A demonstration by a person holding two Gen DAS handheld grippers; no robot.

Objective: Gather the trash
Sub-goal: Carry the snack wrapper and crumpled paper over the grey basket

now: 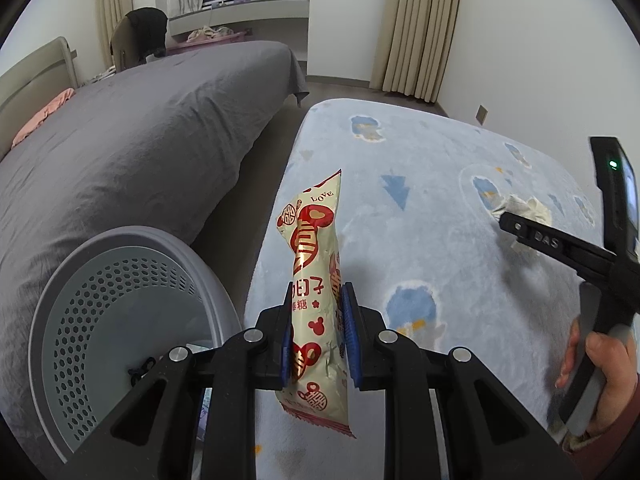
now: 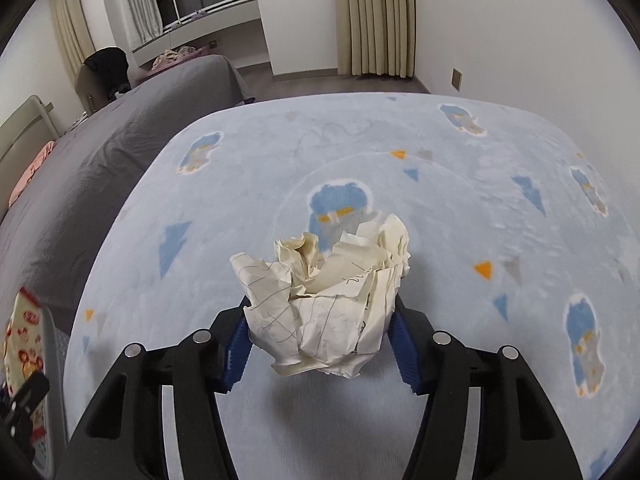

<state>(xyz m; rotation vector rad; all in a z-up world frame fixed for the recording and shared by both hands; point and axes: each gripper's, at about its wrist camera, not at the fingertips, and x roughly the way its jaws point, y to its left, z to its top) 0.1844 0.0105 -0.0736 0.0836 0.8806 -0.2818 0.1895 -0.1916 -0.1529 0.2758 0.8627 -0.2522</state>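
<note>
My left gripper (image 1: 318, 330) is shut on a cream and red candy wrapper (image 1: 316, 280), held upright above the rug edge, just right of the grey perforated trash basket (image 1: 116, 308). My right gripper (image 2: 320, 324) is shut on a crumpled ball of lined paper (image 2: 328, 300), held over the light blue rug (image 2: 440, 208). In the left wrist view the right gripper (image 1: 508, 220) shows at the right with the paper (image 1: 524, 208) at its tip. The wrapper (image 2: 22, 336) and basket rim (image 2: 54, 344) show at the right wrist view's left edge.
A bed with a grey cover (image 1: 132, 140) runs along the left, beside the basket. A strip of floor (image 1: 256, 168) lies between bed and rug. Curtains (image 1: 424, 28) and white walls stand at the back. A dark chair (image 1: 140, 36) stands beyond the bed.
</note>
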